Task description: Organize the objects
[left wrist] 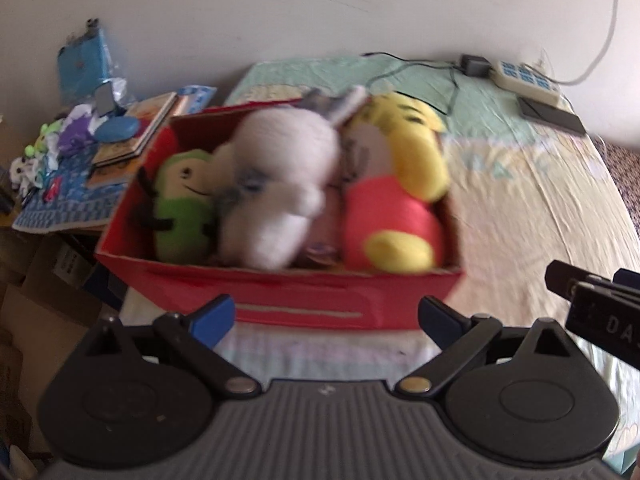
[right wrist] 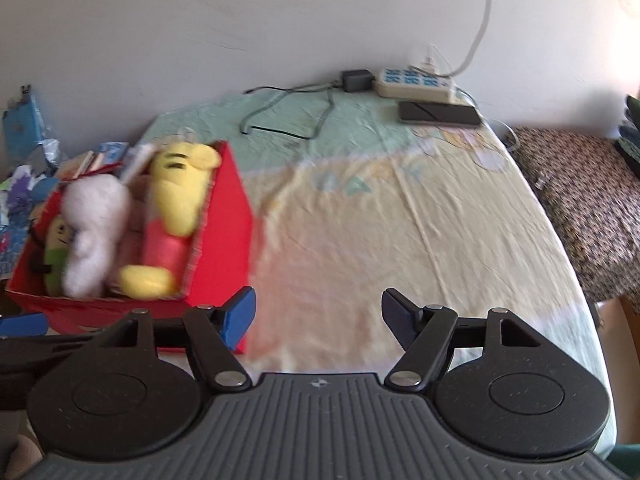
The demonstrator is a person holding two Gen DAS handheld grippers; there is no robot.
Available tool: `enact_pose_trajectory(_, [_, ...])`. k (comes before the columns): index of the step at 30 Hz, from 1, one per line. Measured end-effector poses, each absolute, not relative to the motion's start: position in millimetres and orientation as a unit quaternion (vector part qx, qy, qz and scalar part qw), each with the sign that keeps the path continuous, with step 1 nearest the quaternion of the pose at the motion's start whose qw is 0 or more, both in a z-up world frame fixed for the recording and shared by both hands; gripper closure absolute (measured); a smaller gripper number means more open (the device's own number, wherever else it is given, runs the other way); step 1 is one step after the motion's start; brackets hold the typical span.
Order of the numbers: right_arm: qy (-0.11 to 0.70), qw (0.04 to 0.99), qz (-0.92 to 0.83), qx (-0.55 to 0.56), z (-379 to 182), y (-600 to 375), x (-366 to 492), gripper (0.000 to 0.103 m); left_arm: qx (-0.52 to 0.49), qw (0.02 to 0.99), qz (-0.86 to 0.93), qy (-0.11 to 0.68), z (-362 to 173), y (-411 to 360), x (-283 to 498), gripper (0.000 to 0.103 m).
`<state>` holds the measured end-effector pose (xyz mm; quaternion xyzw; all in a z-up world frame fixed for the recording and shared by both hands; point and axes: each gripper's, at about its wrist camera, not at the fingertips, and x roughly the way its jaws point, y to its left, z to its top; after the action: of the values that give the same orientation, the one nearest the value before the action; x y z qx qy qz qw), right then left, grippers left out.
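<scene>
A red cardboard box stands on the bed and holds three plush toys side by side: a green one, a white fluffy one, and a yellow one in a red shirt. My left gripper hangs open just in front of the box's near wall, with nothing between its fingers. My right gripper is open over the bare sheet, to the right of the box, and holds nothing. Part of the right gripper shows at the left view's right edge.
A cluttered side table with books, a blue case and small items stands left of the box. At the bed's far edge by the wall lie a power strip, a black adapter, cables and a dark phone. A patterned cushion sits right.
</scene>
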<state>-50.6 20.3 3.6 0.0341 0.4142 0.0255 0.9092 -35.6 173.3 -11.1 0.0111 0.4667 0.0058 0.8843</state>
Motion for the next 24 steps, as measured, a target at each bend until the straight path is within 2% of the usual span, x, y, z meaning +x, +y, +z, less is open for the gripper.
enact_pose_trajectory(10, [0.411,0.910,0.040,0.034,8,67,-43,0.030,0.003,0.890,0.034,0.455,-4,237,-21,0.005])
enact_pose_trajectory(24, [0.397,0.917,0.019,0.037,7,104,-41,0.029,0.015,0.891,0.029,0.452,-12,280,0,0.005])
